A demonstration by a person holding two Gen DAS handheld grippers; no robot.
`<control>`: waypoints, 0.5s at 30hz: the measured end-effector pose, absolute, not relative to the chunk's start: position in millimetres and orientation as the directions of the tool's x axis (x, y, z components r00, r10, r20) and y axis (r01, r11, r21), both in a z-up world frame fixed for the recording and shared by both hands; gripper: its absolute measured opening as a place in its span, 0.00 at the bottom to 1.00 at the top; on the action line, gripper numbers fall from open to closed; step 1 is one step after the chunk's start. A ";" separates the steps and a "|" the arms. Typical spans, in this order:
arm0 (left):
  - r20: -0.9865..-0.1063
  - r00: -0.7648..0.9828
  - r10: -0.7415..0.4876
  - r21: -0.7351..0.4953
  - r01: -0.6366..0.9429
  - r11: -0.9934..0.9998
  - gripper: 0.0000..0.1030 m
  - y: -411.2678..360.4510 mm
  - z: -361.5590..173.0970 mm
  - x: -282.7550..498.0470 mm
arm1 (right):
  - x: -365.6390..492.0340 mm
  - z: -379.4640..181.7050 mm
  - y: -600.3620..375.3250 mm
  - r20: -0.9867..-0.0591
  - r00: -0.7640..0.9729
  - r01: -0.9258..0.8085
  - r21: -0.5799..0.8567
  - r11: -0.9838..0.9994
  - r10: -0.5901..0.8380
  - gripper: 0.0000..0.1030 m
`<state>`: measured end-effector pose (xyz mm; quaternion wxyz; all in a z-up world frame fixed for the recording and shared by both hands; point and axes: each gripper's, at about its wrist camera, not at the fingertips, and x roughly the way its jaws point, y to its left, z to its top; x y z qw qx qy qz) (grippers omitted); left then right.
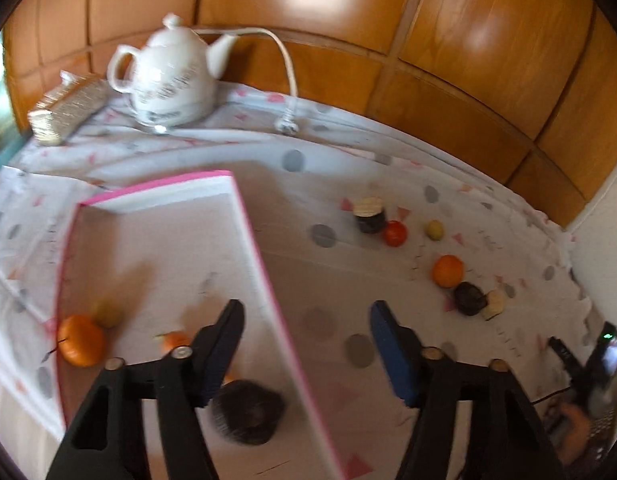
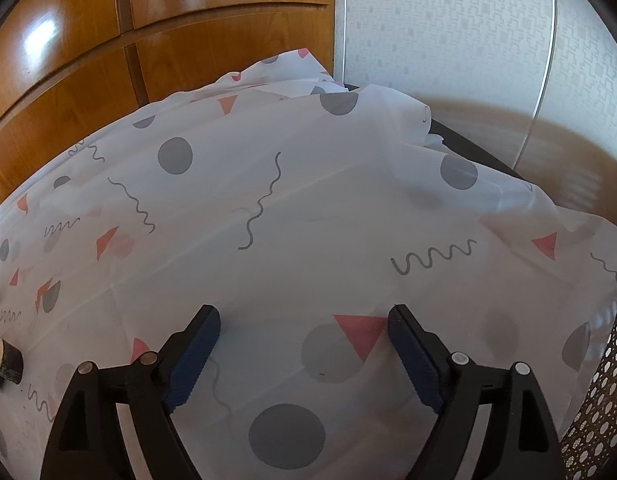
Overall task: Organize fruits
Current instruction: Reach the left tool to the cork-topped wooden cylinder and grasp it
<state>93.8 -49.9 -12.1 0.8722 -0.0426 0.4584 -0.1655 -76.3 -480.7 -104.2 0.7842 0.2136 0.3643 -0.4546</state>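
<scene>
While it hangs over the box: the left gripper (image 1: 304,308) has its fingers apart, with nothing between them.
Left fingers: one finger (image 1: 222,344) is over the inside of the box, the other is over the cloth, and the pink edge runs between them.
Box: the pink-edged box (image 1: 264,256) lies open on the worktop (image 1: 308,208), which has a spotted cloth on it.
Fruits in the box: an orange fruit (image 1: 81,340) sits far out to the side of the inner finger, a small yellow-green fruit (image 1: 108,314) touches it, a small orange one (image 1: 174,340) is just beside that finger, and a dark round fruit (image 1: 248,410) lies below the finger, partly hidden.
Fruits on the cloth: past the outer finger are a red fruit (image 1: 395,233), a little yellow-green fruit (image 1: 434,230), an orange (image 1: 448,271) and two dark pieces (image 1: 470,298) with pale cut ends.
Teapot: a white teapot (image 1: 172,76) stands far ahead of the fingers by the wooden wall.
Right gripper: the right gripper (image 2: 304,320) has its fingers wide apart over bare cloth, holding nothing.
Beside the right fingers: a dark cut piece (image 2: 6,362) lies well off to the side.
</scene>
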 end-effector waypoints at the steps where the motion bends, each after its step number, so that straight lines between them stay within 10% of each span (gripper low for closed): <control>1: -0.788 0.507 -0.350 -0.251 0.256 0.934 0.56 -55.0 -13.5 99.8 | -76.2 -104.3 -480.6 -0.765 0.321 0.869 0.003 0.496 -0.558 0.85; 15: -0.817 0.413 -0.403 -0.337 0.225 0.914 0.54 -112.3 -32.6 175.5 | -75.9 -104.8 -480.7 -0.765 0.327 0.867 0.008 0.499 -0.555 0.88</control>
